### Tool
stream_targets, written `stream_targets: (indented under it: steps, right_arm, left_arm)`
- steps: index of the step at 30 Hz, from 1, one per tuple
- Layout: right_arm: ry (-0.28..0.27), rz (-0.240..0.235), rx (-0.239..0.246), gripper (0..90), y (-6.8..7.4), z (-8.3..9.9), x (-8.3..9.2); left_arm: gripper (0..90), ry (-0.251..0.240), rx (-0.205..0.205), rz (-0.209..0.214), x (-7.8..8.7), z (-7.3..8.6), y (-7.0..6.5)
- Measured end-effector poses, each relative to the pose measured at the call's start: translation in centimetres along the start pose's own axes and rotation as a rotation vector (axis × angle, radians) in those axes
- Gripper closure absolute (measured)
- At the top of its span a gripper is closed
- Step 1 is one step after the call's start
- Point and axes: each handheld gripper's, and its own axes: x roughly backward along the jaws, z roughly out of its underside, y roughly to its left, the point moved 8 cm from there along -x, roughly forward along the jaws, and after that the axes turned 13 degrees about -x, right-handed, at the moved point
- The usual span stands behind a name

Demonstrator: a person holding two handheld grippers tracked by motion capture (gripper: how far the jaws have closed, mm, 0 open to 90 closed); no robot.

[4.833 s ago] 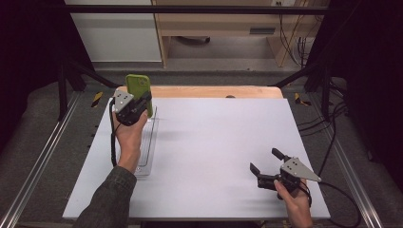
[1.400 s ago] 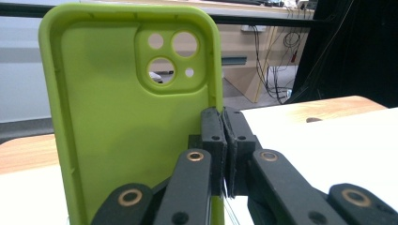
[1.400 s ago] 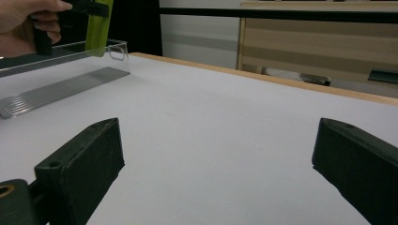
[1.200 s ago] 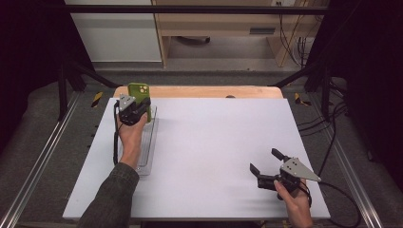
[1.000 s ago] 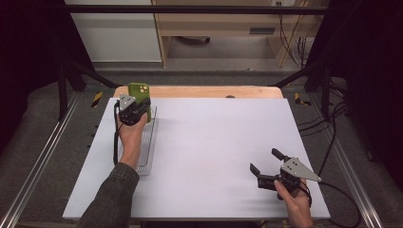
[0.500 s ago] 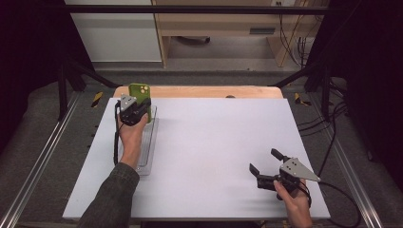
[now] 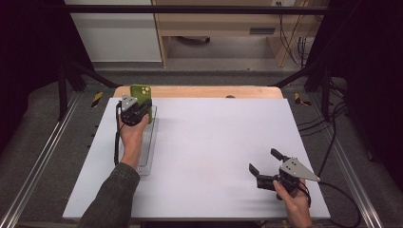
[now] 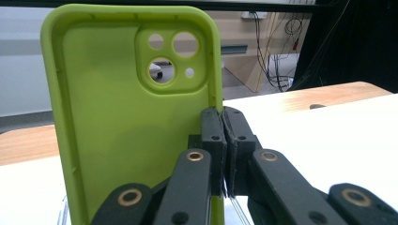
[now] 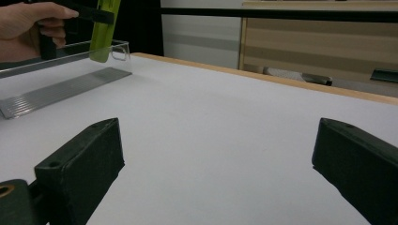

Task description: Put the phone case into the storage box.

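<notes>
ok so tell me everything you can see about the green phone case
The green phone case is lime, matte and looks rubbery, empty, its hollow inside facing the left gripper's camera. A raised camera block near its top has round cutouts. It stands upright over the far end of the clear tray, its right edge pinched by the left gripper.

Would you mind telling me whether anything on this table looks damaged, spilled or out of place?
Nothing stands out. The left gripper pinches one side edge of the lime-green phone case, held upright at the far end of the clear plastic tray. The right gripper rests open on the white tabletop.
</notes>
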Motion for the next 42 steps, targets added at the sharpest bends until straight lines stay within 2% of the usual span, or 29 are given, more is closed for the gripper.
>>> stream_targets:
  steps: [18, 31, 36, 38, 40, 42]
  right_arm:
    - [0.002, 0.000, 0.000, 2.5, 0.0, 0.0, 0.0]
    - [0.003, -0.001, 0.000, 2.5, 0.1, 0.0, 0.0]
    - [0.004, -0.003, -0.001, 2.5, 0.1, 0.1, -0.1]
    - [0.004, -0.003, -0.001, 2.5, 0.1, 0.1, -0.1]
    - [0.004, -0.004, 0.000, 2.5, 0.1, 0.1, 0.0]
    - [0.003, -0.004, -0.002, 2.5, 0.1, 0.1, 0.0]
  left_arm:
    - [87.4, 0.058, 0.037, 0.014, -0.5, 1.1, 0.0]
    - [87.3, 0.058, 0.056, 0.015, -0.7, 1.3, 0.1]
    - [86.5, 0.041, 0.051, 0.031, -0.7, 1.1, -0.1]
    - [79.4, 0.016, 0.037, 0.022, -0.6, 0.7, -0.1]
    - [67.7, -0.012, 0.027, 0.008, -0.4, 0.2, 0.0]
    - [59.9, -0.020, 0.009, -0.003, 0.0, -0.3, 0.0]
